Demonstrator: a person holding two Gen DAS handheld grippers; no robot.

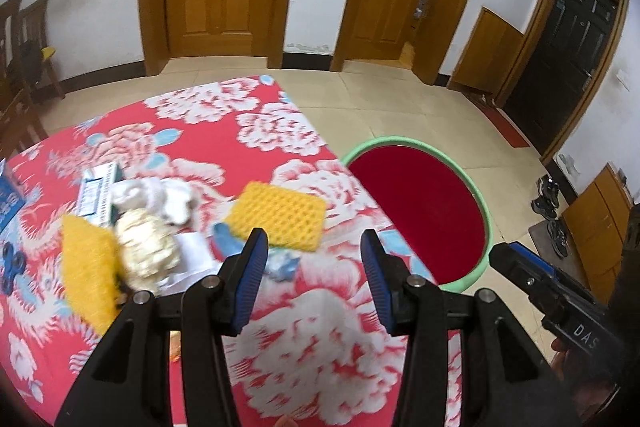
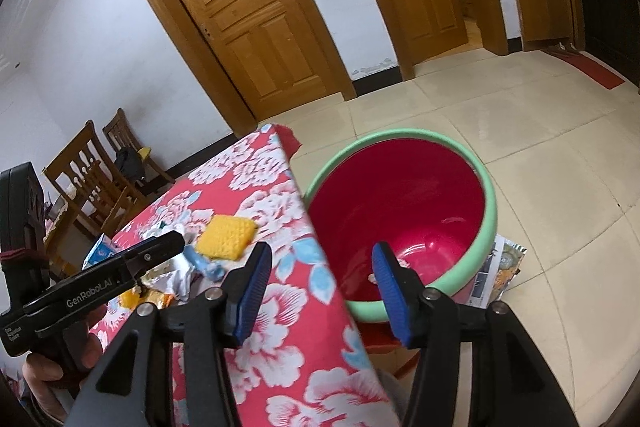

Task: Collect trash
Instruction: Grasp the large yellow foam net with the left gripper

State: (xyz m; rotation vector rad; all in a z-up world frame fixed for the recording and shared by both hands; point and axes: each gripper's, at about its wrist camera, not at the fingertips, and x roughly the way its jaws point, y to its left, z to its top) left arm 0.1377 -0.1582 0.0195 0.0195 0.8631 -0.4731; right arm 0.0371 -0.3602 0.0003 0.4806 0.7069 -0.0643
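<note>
Grippers: I am holding the left gripper (image 1: 314, 281) over the floral tabletop (image 1: 320, 355) with its blue pads standing moderately apart and nothing between them; the right gripper (image 2: 320, 293) is hanging over the tabletop edge and the basin, likewise parted and empty.

Trash: I am seeing the pile lying left of centre on the tabletop, namely a crumpled white tissue (image 1: 160, 197), a cream paper wad (image 1: 146, 247), a small blue scrap (image 1: 282, 265) just ahead of the left pads, and two yellow sponges (image 1: 278, 215), one of them (image 1: 90, 267) at the near left.

Receptacle: I am reading the red basin (image 1: 478, 269) with the green rim as the bin; it is standing on the floor beside the tabletop's right edge, and seems almost bare inside.

Risk, grasp: I am judging the soft tissue and wad likely to be slipping out or tearing if the pads are closing on only a loose fold.

Risk, scatter: I am expecting a low sweep to be pushing the blue scrap or the sponge off the edge and past the basin.

Risk, sorting: I am doubting whether the sponges, the printed box (image 1: 98, 193) and the dark spinner (image 1: 10, 267) count as trash.

Risk, collision: I am keeping the two grippers near each other, so crossing paths could be knocking them together.
</note>
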